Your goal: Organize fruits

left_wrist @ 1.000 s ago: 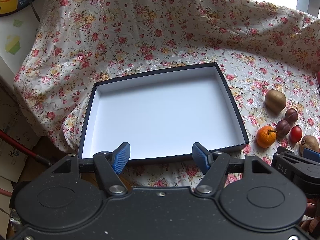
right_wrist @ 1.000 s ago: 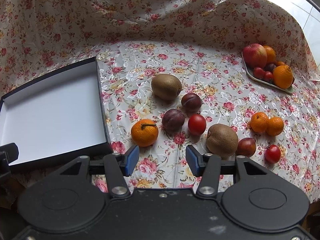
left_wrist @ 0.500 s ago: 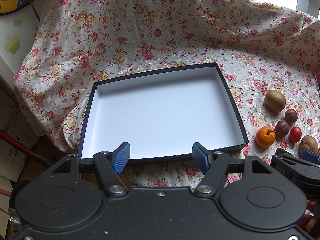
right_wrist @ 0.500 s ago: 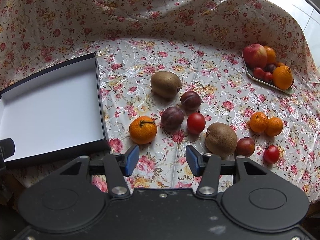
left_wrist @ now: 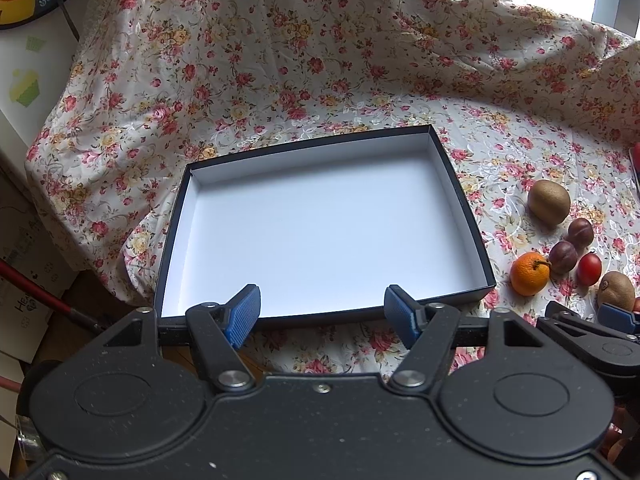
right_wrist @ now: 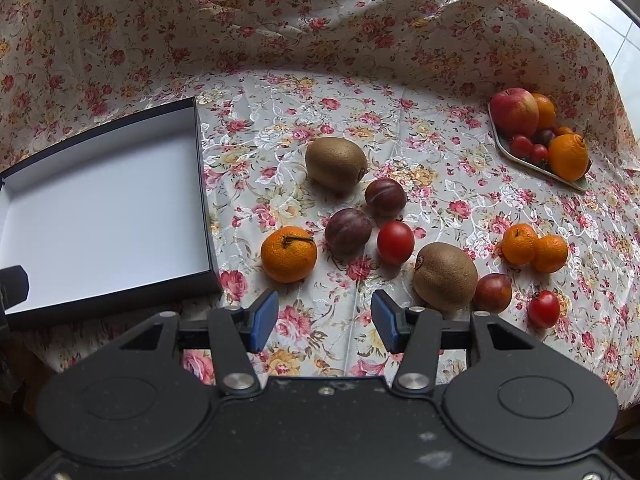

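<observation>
An empty black box with a white inside (left_wrist: pixel 452 176) (right_wrist: pixel 202 184) lies on the flowered cloth. My left gripper (left_wrist: pixel 322 312) hangs open over its near edge. To the right of the box lie loose fruits: a mandarin (right_wrist: pixel 289 254) (left_wrist: pixel 529 273), two kiwis (right_wrist: pixel 336 163) (right_wrist: pixel 445 276), two plums (right_wrist: pixel 347 232) (right_wrist: pixel 385 197), a tomato (right_wrist: pixel 395 241), a further plum (right_wrist: pixel 492 293), two small mandarins (right_wrist: pixel 519 243) and a second tomato (right_wrist: pixel 543 309). My right gripper (right_wrist: pixel 325 322) is open, just short of the mandarin and near kiwi, holding nothing.
A pale dish (right_wrist: pixel 520 158) at the far right holds an apple (right_wrist: pixel 514 111), oranges and small red fruits. The cloth rises in folds behind the table (right_wrist: pixel 280 20). Cardboard boxes (left_wrist: pixel 24 248) and a red rod (left_wrist: pixel 36 292) lie beyond the table's left edge.
The right gripper has moved forward and slightly right, so the fruits sit lower and nearer in its view. The left gripper has barely moved. Both stay open.
</observation>
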Demonstrator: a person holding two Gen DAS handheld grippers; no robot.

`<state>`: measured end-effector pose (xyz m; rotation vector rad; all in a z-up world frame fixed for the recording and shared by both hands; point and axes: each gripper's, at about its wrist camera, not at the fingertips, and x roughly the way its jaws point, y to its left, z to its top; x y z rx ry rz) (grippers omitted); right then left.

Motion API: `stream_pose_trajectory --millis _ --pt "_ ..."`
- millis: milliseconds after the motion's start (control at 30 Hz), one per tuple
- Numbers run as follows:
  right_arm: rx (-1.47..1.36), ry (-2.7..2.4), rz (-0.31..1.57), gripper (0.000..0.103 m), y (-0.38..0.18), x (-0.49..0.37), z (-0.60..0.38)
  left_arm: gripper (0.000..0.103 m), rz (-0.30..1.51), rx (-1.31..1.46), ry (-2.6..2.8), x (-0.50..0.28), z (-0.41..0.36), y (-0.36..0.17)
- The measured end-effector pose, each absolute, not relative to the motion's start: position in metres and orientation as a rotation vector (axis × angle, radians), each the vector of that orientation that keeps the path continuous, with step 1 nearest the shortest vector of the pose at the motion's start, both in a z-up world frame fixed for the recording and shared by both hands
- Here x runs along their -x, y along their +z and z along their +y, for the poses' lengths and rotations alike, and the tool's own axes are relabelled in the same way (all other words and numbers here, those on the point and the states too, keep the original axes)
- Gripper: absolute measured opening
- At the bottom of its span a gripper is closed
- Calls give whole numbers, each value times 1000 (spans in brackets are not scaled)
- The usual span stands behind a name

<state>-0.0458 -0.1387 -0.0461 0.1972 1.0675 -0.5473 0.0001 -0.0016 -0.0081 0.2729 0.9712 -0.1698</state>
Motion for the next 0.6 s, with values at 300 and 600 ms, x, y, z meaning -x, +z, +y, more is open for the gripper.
stream_pose_trajectory --millis 300,600 --pt "-192 -544 1084 53 -49 45 -139 71 972 -268 -174 1 -2 -8" --pt "-202 -552 1096 53 -51 45 -141 71 907 -263 -172 2 -3 -2"
